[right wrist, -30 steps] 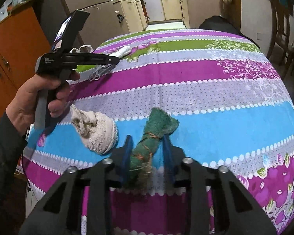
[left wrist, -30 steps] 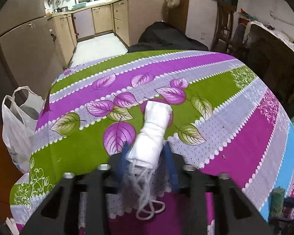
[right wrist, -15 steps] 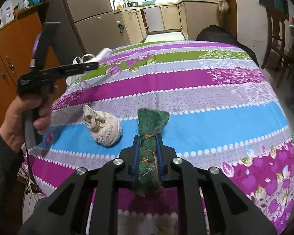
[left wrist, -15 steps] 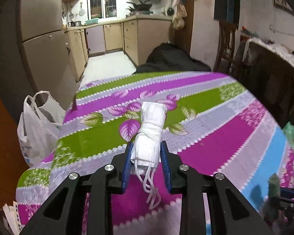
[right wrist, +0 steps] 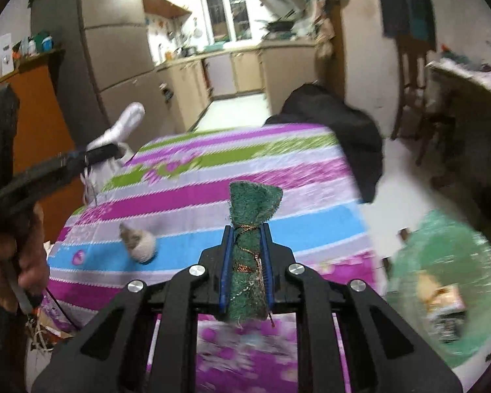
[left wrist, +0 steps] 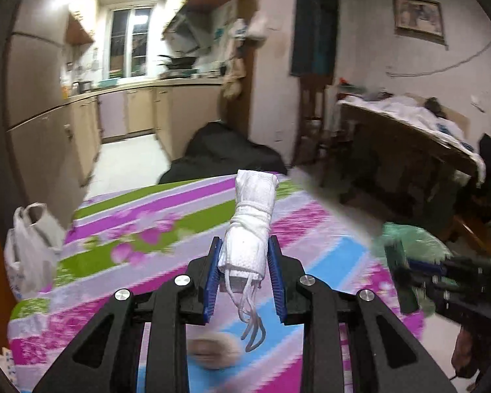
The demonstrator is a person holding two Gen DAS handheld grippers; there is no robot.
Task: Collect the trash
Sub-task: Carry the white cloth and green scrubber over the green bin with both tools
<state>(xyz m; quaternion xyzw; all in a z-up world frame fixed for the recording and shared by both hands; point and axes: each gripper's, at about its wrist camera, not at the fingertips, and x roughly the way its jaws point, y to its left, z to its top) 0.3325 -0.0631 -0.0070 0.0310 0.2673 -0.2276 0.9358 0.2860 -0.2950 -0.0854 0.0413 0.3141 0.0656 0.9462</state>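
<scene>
My left gripper (left wrist: pixel 245 255) is shut on a rolled white cloth tied with string (left wrist: pixel 253 216) and holds it up above the striped tablecloth (left wrist: pixel 140 226). It also shows in the right wrist view (right wrist: pixel 104 150) at the left. My right gripper (right wrist: pixel 247 245) is shut on a rolled green scouring pad bound with wire (right wrist: pixel 250 216), lifted above the table (right wrist: pixel 212 177). A beige cloth ball (right wrist: pixel 140 244) lies on the blue stripe; it is blurred in the left wrist view (left wrist: pixel 212 350). A green-lined trash bin (right wrist: pixel 442 294) stands at the right.
A white plastic bag (left wrist: pixel 29 249) hangs at the table's left side. A black covered object (right wrist: pixel 337 121) sits past the table's far end. A wooden side table (left wrist: pixel 409 137) stands at the right, kitchen cabinets (left wrist: pixel 137 111) behind.
Both grippers have risen off the table with their bundles and swung to the right. The green trash bin has come into view at the right.
</scene>
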